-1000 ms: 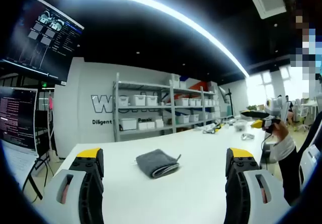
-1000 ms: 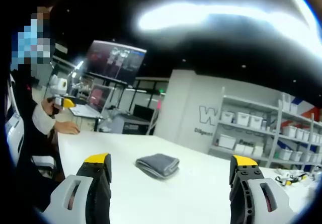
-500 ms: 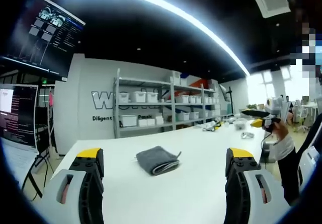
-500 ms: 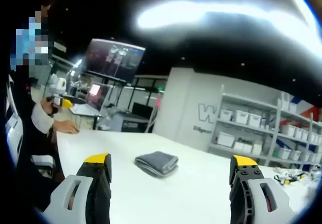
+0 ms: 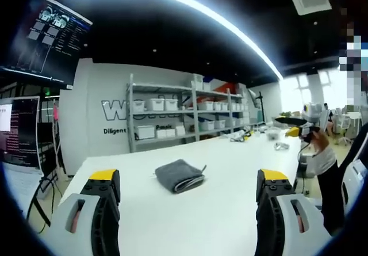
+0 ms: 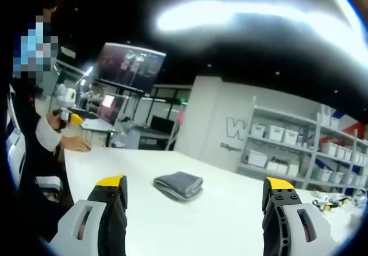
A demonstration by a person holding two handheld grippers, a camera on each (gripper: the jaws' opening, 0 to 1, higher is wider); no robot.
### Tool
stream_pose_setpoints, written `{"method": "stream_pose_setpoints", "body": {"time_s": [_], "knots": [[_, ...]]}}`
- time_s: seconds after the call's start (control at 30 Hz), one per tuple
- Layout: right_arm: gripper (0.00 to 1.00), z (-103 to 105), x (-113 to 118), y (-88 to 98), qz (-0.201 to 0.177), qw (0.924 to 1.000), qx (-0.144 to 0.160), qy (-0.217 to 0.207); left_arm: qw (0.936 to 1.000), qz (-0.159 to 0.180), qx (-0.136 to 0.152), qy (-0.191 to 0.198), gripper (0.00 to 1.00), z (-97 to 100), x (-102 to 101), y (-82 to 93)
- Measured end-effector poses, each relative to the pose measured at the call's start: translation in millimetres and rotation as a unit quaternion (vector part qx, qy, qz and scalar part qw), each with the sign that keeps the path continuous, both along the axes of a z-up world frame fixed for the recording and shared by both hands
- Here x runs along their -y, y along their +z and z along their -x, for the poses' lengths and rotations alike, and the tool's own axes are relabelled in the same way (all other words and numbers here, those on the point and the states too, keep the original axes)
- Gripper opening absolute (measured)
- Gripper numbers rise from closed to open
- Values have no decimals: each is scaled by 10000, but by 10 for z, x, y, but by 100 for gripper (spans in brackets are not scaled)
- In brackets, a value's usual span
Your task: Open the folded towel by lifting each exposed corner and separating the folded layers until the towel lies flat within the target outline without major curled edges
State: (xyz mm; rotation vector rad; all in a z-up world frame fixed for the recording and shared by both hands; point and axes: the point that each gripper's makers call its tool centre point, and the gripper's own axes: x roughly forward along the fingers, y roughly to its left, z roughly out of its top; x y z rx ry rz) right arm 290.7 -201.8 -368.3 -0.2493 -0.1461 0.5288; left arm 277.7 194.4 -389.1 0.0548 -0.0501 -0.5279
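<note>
The folded towel (image 5: 180, 175) (image 6: 179, 185) lies on the table (image 5: 218, 169), well ahead of both wide-open grippers (image 5: 187, 195) (image 6: 195, 201), between their jaws.

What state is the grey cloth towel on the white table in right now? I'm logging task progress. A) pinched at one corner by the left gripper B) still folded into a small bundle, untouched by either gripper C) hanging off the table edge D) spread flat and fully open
B: the grey cloth towel lies folded on the white table, layered edges showing, with the left gripper and right gripper both open and short of it.
</note>
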Motion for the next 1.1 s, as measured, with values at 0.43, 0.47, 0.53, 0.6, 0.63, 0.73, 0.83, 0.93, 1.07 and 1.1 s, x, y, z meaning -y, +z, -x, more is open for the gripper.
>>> {"method": "stream_pose_setpoints", "body": {"time_s": [0.43,0.47,0.53,0.6,0.63,0.73,0.83,0.93,1.07,1.1], "knots": [[99,2,-19,-42,29,10000,-27,-56,9999,22,-79,-84,94,2,30,-15],[99,5,-22,-41,30,10000,-23,-54,9999,23,-76,-88,94,3,29,-13],[99,12,-30,-40,27,10000,-17,-43,9999,45,-52,-95,94,9,29,0],[99,12,-34,-44,30,10000,-19,-39,9999,73,-29,-103,94,11,26,13],[99,10,-35,-50,30,10000,-23,-46,9999,114,-29,-91,95,8,17,19],[99,-3,-22,-59,24,10000,-48,-58,9996,269,-37,-98,96,1,-15,38],[99,-34,22,-82,-126,9997,-188,-104,9990,346,-16,-271,95,25,15,51],[99,-46,55,-106,-142,9995,-259,-143,9974,541,-17,-477,94,52,57,89],[99,-39,59,-111,-123,9995,-245,-161,9976,489,-42,-481,94,37,76,71],[99,-38,59,-111,-124,9995,-246,-153,9976,480,-53,-504,94,39,82,67]]}}
